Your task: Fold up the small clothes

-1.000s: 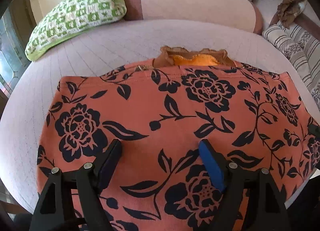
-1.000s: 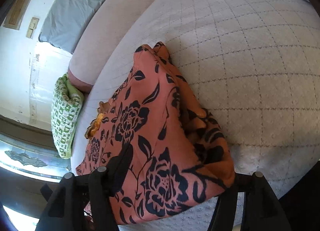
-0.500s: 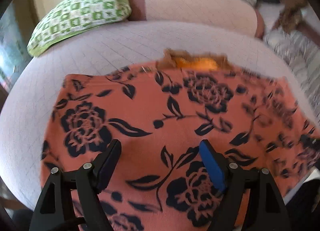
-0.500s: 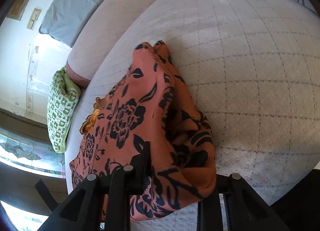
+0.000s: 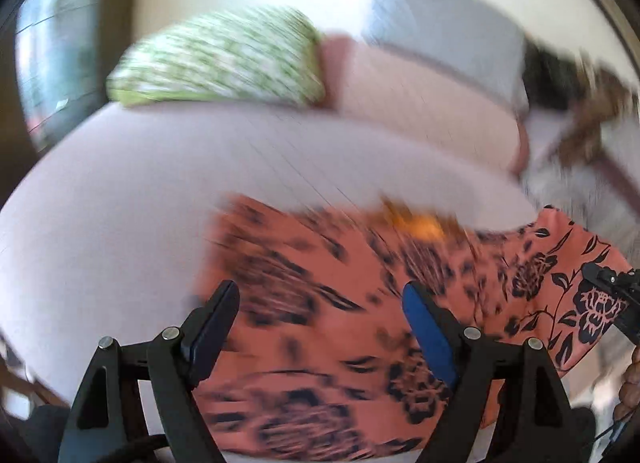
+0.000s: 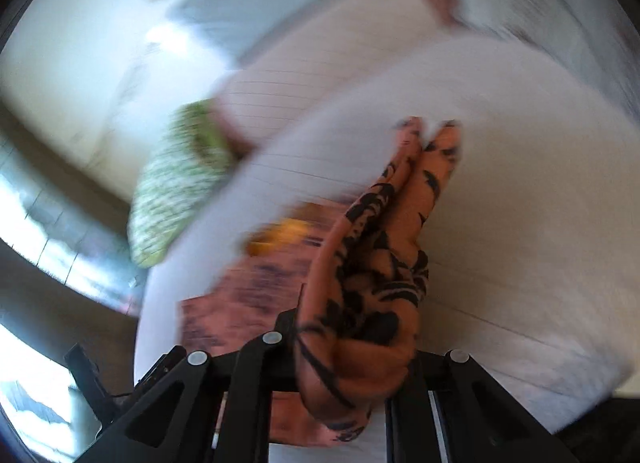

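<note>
Right wrist view: right claw [image 6: 352, 351] closing on floral garment [image 6: 384, 263], its bunched length running away from the camera.

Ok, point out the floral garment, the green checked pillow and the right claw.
floral garment [image 6: 372, 291]: right wrist view, on the bunched fold pinched in the claw.
green checked pillow [image 5: 224, 59]: left wrist view, on its top face.
right claw [image 6: 352, 347]: right wrist view, between its fingertips, closing on the garment.

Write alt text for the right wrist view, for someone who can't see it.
The right tool is closing its jaws on a bunched fold of the orange floral garment, lifted above a pale quilted bed. A green patterned pillow blurs at left.
</note>
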`<state>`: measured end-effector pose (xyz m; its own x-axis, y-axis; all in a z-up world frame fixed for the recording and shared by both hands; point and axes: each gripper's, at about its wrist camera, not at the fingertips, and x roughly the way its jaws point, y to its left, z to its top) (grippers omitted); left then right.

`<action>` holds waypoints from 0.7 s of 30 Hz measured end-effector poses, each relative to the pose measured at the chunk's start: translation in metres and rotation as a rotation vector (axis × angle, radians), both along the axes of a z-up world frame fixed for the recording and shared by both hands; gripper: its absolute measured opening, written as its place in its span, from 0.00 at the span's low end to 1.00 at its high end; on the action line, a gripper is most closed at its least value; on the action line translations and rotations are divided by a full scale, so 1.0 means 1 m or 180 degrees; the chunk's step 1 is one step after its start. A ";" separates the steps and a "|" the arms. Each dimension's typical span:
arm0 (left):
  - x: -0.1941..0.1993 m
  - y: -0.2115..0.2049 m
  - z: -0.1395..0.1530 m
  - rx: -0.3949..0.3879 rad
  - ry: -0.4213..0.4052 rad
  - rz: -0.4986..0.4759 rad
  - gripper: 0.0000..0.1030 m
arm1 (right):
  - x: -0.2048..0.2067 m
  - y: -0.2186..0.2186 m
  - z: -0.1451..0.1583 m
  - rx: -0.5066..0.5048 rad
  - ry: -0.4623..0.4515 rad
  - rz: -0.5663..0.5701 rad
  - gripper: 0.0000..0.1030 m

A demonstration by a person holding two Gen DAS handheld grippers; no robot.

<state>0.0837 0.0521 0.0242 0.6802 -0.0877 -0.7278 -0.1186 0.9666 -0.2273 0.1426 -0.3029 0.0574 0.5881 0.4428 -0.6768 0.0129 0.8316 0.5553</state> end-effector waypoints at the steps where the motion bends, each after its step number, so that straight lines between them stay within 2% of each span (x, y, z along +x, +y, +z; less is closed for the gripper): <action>1: -0.011 0.021 0.008 -0.0037 -0.0078 0.0169 0.82 | 0.002 0.035 0.021 -0.0047 -0.0165 0.0246 0.14; 4: -0.047 0.092 0.018 -0.0081 -0.0173 0.0735 0.82 | 0.002 0.128 0.040 -0.0248 -0.0320 0.0823 0.14; 6: -0.065 0.127 0.013 -0.0089 -0.0103 0.1010 0.82 | 0.001 0.181 0.025 -0.0355 -0.0254 0.1134 0.14; 7: -0.074 0.142 0.008 -0.0086 -0.0053 0.1128 0.82 | 0.001 0.217 0.004 -0.0452 -0.0138 0.1331 0.14; 9: -0.085 0.163 -0.005 -0.0085 0.0079 0.1263 0.82 | 0.005 0.261 -0.042 -0.0529 0.0194 0.1600 0.14; 11: -0.090 0.176 -0.016 -0.0151 0.0201 0.1338 0.82 | 0.006 0.300 -0.108 -0.0748 0.0667 0.1820 0.16; 12: -0.092 0.179 -0.020 -0.0201 0.0267 0.1310 0.82 | 0.005 0.303 -0.115 -0.0767 0.0650 0.1790 0.16; 15: -0.096 0.175 -0.018 -0.0171 0.0186 0.1208 0.82 | 0.005 0.301 -0.096 -0.0653 0.0560 0.1734 0.21; 16: -0.095 0.170 -0.017 -0.0191 0.0176 0.1163 0.82 | 0.008 0.301 -0.092 -0.0624 0.0561 0.1791 0.28; 17: -0.092 0.166 -0.018 -0.0244 0.0176 0.1097 0.82 | 0.008 0.303 -0.092 -0.0545 0.0600 0.1846 0.47; 19: -0.084 0.157 -0.019 -0.0314 0.0224 0.0939 0.82 | 0.003 0.301 -0.092 -0.0233 0.0658 0.1936 0.76; 21: -0.079 0.142 -0.021 -0.0350 0.0255 0.0742 0.82 | -0.008 0.294 -0.084 0.0014 0.0538 0.2031 0.77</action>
